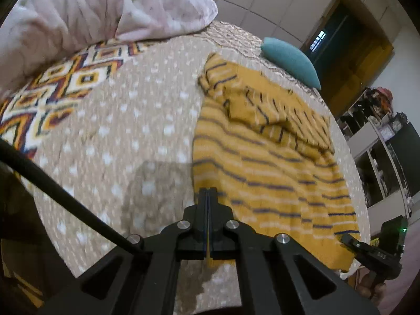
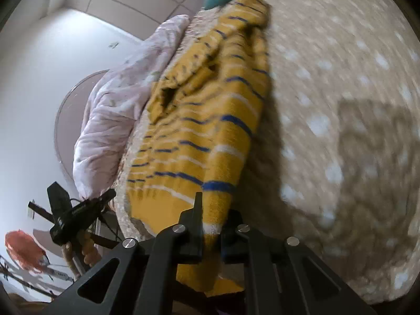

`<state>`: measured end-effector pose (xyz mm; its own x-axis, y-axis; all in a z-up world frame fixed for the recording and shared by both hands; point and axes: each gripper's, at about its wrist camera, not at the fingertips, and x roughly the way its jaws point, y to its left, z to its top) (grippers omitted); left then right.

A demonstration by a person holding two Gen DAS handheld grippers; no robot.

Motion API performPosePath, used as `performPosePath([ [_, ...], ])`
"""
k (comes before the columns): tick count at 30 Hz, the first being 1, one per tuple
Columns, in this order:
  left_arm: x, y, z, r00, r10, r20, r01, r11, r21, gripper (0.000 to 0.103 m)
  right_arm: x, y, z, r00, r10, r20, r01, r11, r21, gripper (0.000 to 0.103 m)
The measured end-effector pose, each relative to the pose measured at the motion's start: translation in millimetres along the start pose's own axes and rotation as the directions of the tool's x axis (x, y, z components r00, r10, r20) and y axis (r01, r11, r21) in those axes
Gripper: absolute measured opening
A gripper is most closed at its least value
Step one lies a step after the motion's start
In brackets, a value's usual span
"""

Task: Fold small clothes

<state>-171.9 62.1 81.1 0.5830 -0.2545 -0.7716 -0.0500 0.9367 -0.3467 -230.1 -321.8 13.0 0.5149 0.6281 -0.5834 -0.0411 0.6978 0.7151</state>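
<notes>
A mustard sweater (image 1: 262, 157) with blue and white stripes lies on a beige dotted bedspread (image 1: 118, 131), its sleeves bunched at the far end. My left gripper (image 1: 208, 193) is shut on the sweater's near left hem corner, and a sliver of yellow cloth shows between the fingers. The right gripper (image 1: 345, 237) holds the other hem corner at the lower right. In the right wrist view the sweater (image 2: 204, 131) runs away from my right gripper (image 2: 214, 218), which is shut on the hem and lifts it slightly. The left gripper (image 2: 109, 195) shows at the lower left, held by a hand (image 2: 89, 249).
A crumpled pink quilt (image 1: 105, 8) is heaped at the far side of the bed, next to a diamond-patterned area (image 1: 52, 92). A teal pillow (image 1: 291, 60) lies beyond the sweater. Shelves (image 1: 380, 144) and a dark doorway (image 1: 341, 52) stand past the bed's right edge.
</notes>
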Motion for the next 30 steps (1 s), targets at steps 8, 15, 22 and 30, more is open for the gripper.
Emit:
performPosePath([
  [8,27,20,-9,0.998,-0.003,-0.065,-0.005,0.991,-0.132,0.053,13,20,22,1.0,-0.018,-0.02,0.017,0.997,-0.073,0.01],
  [15,46,0,-21,0.998,-0.012,-0.066,0.008,0.998,-0.06,0.068,17,2,11,0.999,-0.008,-0.031,0.007,1.0,-0.029,0.01],
  [22,53,-32,-32,0.99,0.127,-0.059,-0.118,0.984,0.133,0.012,15,-8,5,1.0,-0.005,-0.031,0.005,1.0,-0.001,0.01],
  [30,19,-32,11,0.999,-0.043,-0.031,0.044,0.998,0.038,0.009,10,15,26,1.0,0.019,-0.003,-0.019,0.998,-0.066,0.01],
])
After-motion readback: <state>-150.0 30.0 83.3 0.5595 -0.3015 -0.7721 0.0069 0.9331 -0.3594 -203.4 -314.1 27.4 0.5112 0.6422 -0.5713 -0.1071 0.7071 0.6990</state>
